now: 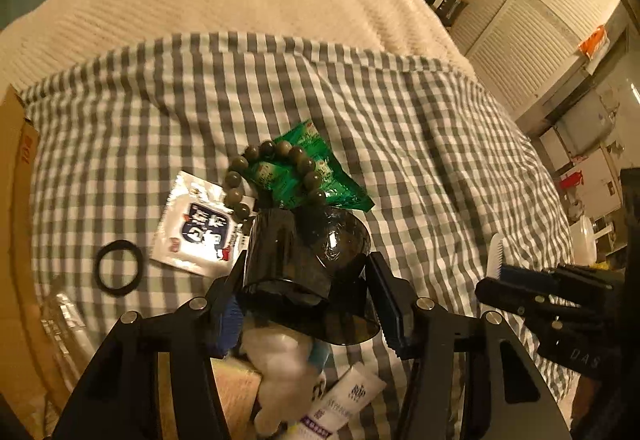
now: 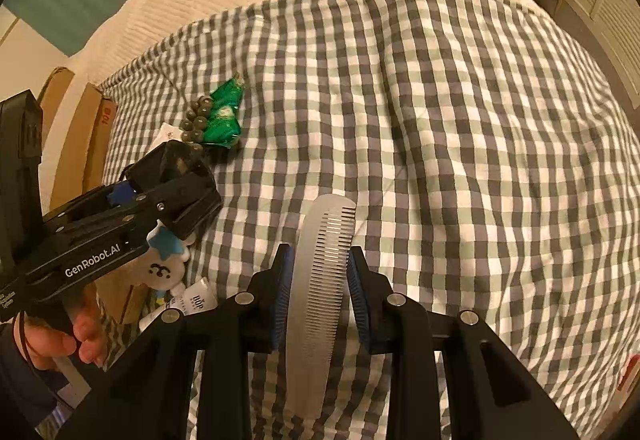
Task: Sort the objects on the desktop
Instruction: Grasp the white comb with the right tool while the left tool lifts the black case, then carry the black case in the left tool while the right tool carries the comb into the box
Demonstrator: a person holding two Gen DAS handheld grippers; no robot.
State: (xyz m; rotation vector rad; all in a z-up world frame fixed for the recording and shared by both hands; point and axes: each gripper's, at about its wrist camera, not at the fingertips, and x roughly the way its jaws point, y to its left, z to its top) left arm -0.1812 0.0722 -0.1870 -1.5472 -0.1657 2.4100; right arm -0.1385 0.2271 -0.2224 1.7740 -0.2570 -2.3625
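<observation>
Gripping a pale plastic comb (image 2: 320, 280) above the checked cloth (image 2: 460, 120), the right gripper (image 2: 320, 296) mirrors the left gripper (image 1: 308, 304), clamped on a dark glossy cup (image 1: 304, 256).

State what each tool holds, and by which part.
Left tool: dark glass jar, clamped across its sides near the rim. Right tool: white comb, gripped across its width, about midway.

Bead bracelet (image 1: 272, 176) partly behind dark jar (image 1: 304, 256).
</observation>
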